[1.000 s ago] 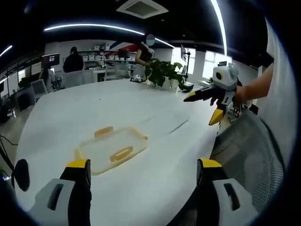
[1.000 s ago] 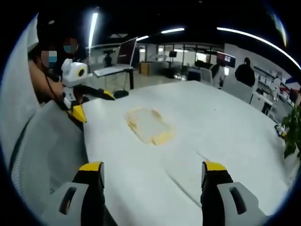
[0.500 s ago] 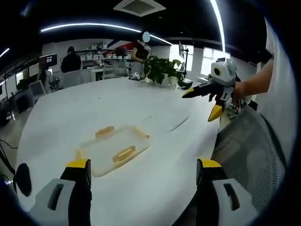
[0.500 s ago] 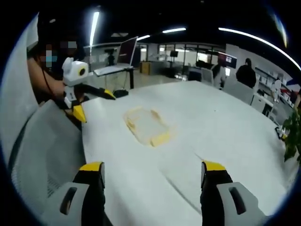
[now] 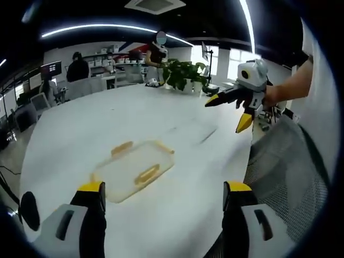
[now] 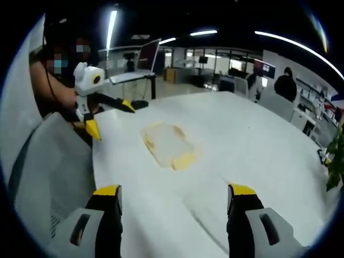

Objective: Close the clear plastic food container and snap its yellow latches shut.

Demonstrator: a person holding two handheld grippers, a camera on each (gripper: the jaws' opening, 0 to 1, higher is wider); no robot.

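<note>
Clear container (image 5: 134, 169) lay mid-bench (image 5: 80, 129), seemingly lidded, latches (image 5: 146, 174) unclear. Both grippers' fingers (image 5: 92, 200) apart, empty, well off. Risked shoving light container across bench when pressing latches.

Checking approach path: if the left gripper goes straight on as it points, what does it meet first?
Probably the white table, just right of the clear container; depth is unclear. The left gripper is open.
</note>
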